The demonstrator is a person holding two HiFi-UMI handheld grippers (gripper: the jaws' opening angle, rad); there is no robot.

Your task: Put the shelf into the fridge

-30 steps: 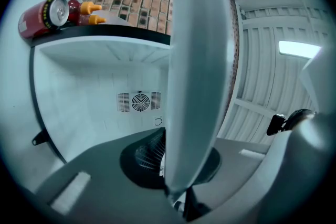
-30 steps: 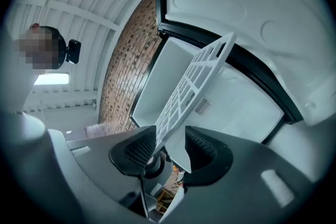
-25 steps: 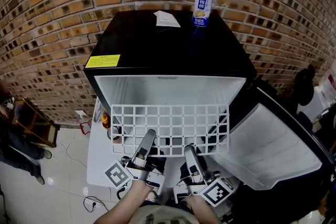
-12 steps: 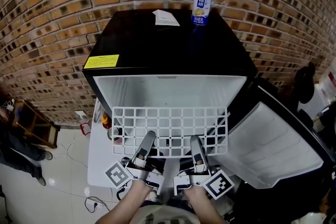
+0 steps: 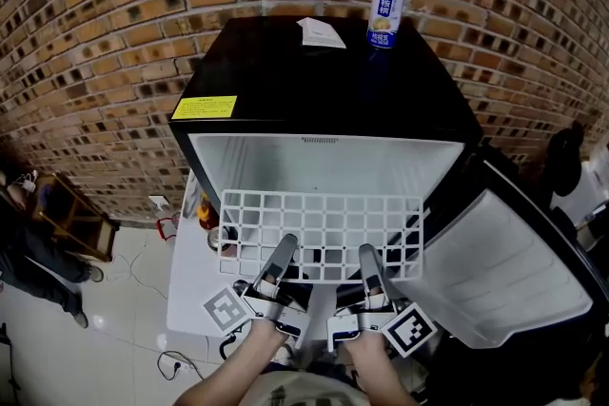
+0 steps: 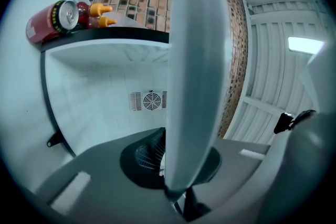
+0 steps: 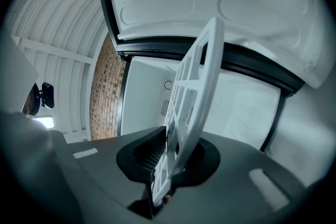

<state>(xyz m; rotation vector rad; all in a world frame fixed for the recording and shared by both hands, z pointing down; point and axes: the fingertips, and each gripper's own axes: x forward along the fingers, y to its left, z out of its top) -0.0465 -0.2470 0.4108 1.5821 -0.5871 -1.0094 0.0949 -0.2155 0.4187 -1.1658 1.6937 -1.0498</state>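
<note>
A white wire grid shelf [image 5: 324, 223] hangs level in front of the open black fridge [image 5: 324, 90], its far edge at the mouth of the white interior [image 5: 324, 168]. My left gripper [image 5: 285, 248] is shut on the shelf's near edge, left of the middle. My right gripper [image 5: 366, 258] has its jaws closing on the same edge to the right, the pads pressing on the wire. In the left gripper view the shelf [image 6: 197, 60] runs edge-on out of the left gripper [image 6: 176, 191]. In the right gripper view the shelf [image 7: 194, 92] rises from between the right gripper's [image 7: 163, 186] pads.
The fridge door [image 5: 504, 271] stands open at the right. A blue and white can [image 5: 385, 11] and a paper [image 5: 321, 32] lie on the fridge top. A red can [image 6: 50, 21] and bottles sit low at the left. The brick wall [image 5: 114, 33] is behind.
My right gripper moved up to the shelf's near edge and closed on it. The shelf has shifted slightly to the right. The left gripper kept its grip.
</note>
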